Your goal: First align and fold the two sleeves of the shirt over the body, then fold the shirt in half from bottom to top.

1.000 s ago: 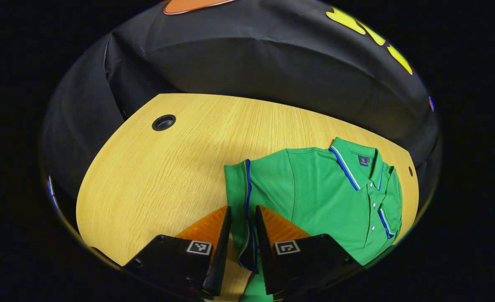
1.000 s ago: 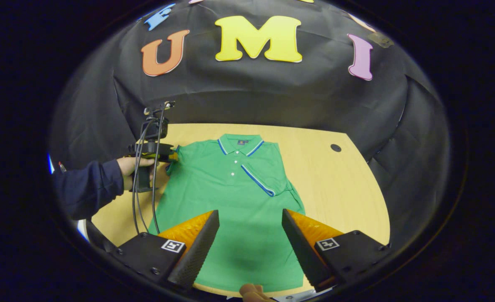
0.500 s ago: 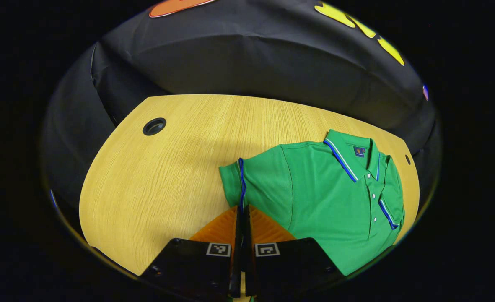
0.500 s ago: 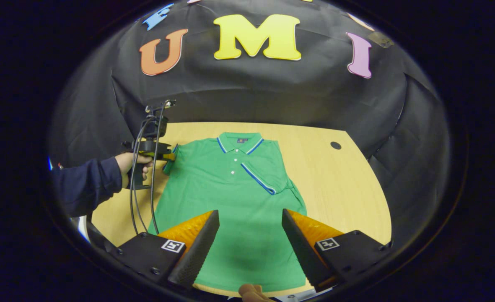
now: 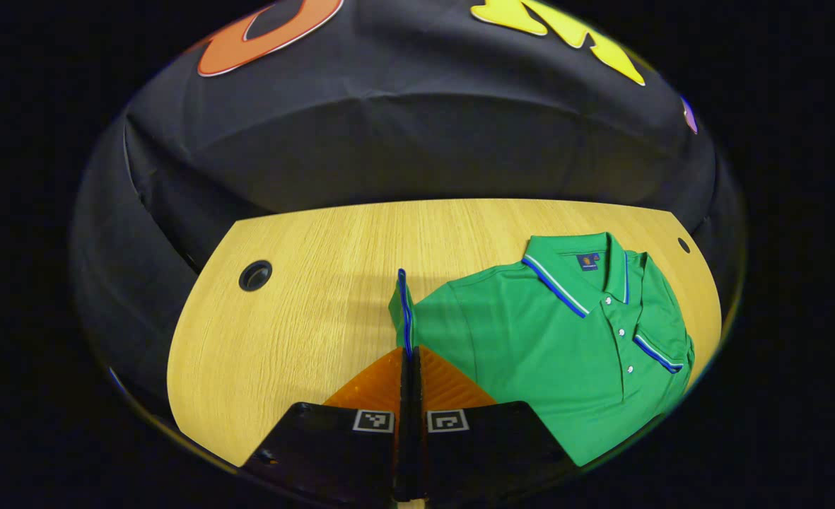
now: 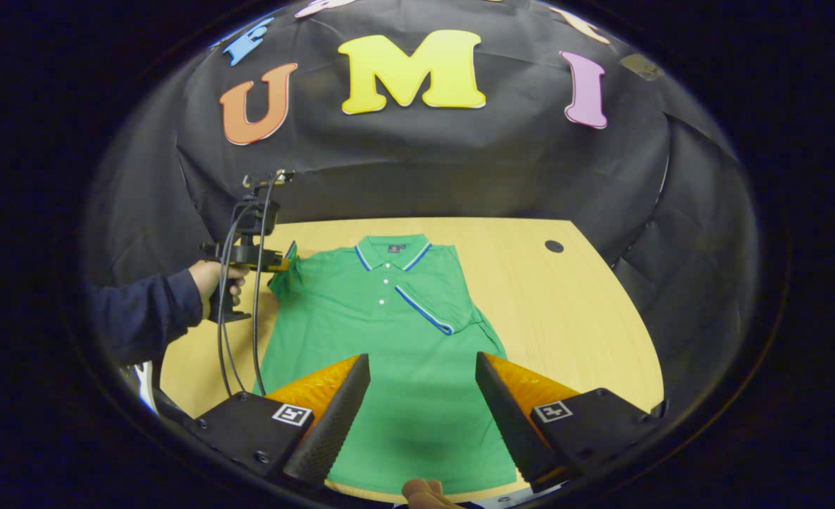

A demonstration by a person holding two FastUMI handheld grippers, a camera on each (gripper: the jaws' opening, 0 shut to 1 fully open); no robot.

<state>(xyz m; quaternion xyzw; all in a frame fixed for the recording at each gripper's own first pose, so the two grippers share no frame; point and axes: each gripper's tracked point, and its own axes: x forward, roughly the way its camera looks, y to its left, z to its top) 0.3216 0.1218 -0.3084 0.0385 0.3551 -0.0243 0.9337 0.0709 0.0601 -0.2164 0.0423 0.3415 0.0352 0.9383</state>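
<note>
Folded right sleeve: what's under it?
The blue-trimmed folded sleeve lies on the green polo shirt, beside the button placket. The chest fabric beneath it is covered.

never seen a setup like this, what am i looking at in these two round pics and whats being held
A person holds a two-finger grasping tool in each hand, and each tool carries a camera looking forward along its own fingers.

The left gripper view rides on the left tool. Its fingers are pressed together on the shirt's sleeve, lifting the blue-trimmed cuff off the wooden table.

The right gripper view rides on the right tool, which is open and holds nothing, hovering above the lower part of the green polo shirt. Farther off in this view you see the person's hand gripping the left tool at that sleeve.

The shirt lies flat, collar away from the person. Its other sleeve is already folded over the body.
</note>
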